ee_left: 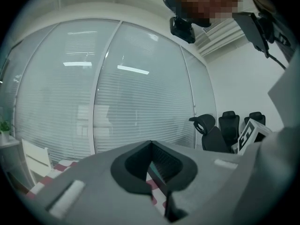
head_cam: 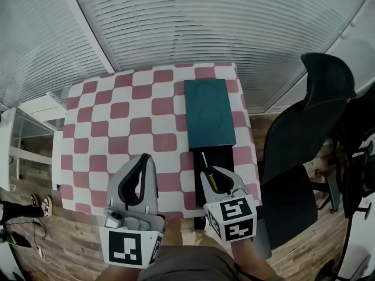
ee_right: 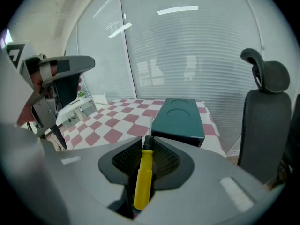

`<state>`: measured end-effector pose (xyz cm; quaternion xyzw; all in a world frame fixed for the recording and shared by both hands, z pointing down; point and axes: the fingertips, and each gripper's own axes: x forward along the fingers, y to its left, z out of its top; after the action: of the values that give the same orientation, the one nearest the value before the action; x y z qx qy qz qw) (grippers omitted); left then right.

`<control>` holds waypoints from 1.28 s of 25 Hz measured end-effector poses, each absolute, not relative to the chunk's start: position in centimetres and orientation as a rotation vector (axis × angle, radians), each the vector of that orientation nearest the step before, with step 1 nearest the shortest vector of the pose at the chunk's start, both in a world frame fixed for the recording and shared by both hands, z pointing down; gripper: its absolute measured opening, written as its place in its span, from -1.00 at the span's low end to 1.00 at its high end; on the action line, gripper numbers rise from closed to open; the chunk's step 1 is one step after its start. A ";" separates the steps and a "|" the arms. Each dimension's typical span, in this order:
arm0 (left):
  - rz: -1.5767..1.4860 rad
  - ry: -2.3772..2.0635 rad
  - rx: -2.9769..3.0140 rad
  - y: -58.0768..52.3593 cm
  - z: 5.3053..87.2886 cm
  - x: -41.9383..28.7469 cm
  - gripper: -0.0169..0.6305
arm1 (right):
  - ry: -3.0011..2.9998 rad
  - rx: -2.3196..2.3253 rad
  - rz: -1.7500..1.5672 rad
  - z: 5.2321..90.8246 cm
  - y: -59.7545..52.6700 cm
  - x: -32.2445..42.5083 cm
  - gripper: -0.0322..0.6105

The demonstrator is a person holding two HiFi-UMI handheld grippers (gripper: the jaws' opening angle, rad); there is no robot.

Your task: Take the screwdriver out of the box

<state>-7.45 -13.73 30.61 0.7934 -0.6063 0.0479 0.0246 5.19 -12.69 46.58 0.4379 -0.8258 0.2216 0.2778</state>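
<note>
The screwdriver point(ee_right: 142, 179) has a smooth, glossy yellow plastic handle and a thin bare-metal shaft. It lies against the black ribbed pads point(ee_right: 168, 160) of the right gripper point(ee_right: 146, 146), whose shell is matt grey plastic like that of the left gripper point(ee_left: 151, 146). The box point(head_cam: 209, 113) looks smooth and matt in dark teal, the tablecloth point(head_cam: 129, 122) is checked cloth, and the floor point(head_cam: 64, 233) is wood plank with a dull sheen.

grippers 2: left gripper point(head_cam: 143, 160), right gripper point(head_cam: 218, 177) | screwdriver point(ee_right: 143, 179) 1 | box point(head_cam: 210, 113) 1 | table point(head_cam: 117, 127) 1 | chairs point(ee_left: 212, 136) 3
</note>
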 end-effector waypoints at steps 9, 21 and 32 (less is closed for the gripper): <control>0.064 -2.044 2.456 -8.6 25.7 -6.5 -0.94 | -2.520 1.149 0.352 34.3 -10.8 2.9 -0.60; 0.082 -2.341 2.422 -3.6 21.0 -7.1 -0.94 | -2.883 0.958 0.058 21.2 -5.9 -0.4 -0.60; 0.186 -2.519 2.297 -0.4 20.3 -9.9 -0.94 | -2.959 0.758 0.068 21.2 -3.8 -4.5 -0.60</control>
<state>-9.86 -0.36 20.30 0.6665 -0.7310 0.0540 -0.1359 -4.47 -3.75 21.20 0.2478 -0.9676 0.0221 0.0432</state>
